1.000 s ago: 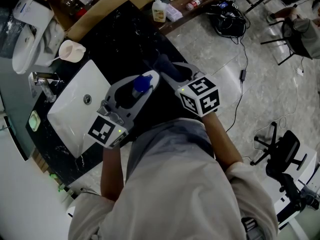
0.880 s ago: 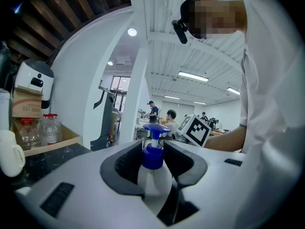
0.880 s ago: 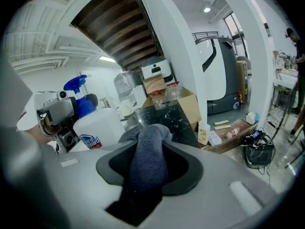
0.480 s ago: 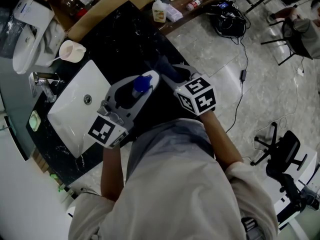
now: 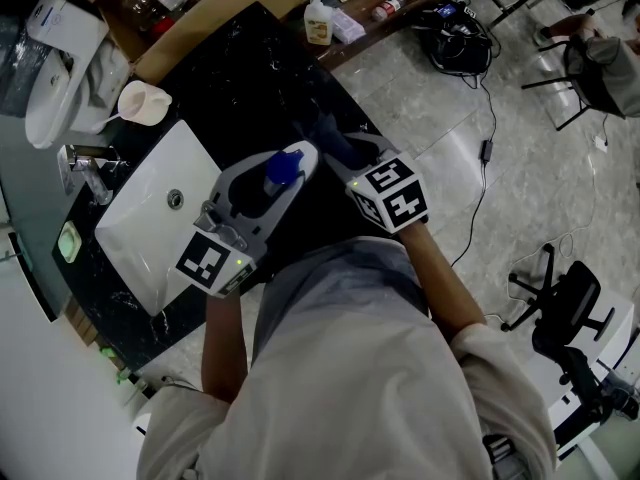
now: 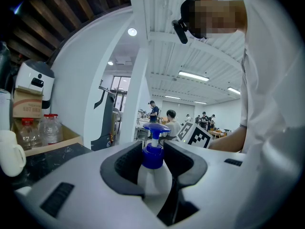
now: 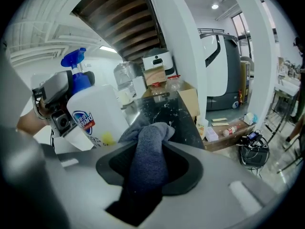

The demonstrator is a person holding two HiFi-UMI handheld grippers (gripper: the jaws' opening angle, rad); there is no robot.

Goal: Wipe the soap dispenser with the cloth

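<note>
Clamping the neck and shoulders of a white plastic soap dispenser (image 6: 155, 182) with a blue pump head, the left claw (image 6: 153, 151) has its two dark padded jaws pressed on either side of the bottle. The pump rises just above them. In the head view the left claw (image 5: 288, 165) sits over the front of the black marbled stone bench (image 5: 240, 58), just right of the white rectangular sink basin (image 5: 160, 218).

The right claw (image 7: 147, 151) is closed on a dark grey-blue terry cloth (image 7: 145, 166). The cloth fills the gap between its jaws, with a rolled fold sticking out past the tips. In the right gripper view that fold points at the lower side of the soap dispenser (image 7: 93, 113), whose blue and red label faces the camera. The fold lies right at the bottle's wall, though actual contact cannot be made out.

From the head view the right claw (image 5: 345, 148) angles in from the right, close beside the left one, with the cloth (image 5: 325, 128) bunched at its tip. A white ceramic mug (image 5: 143, 101) stands on the bench behind the basin, well apart from both claws.
</note>
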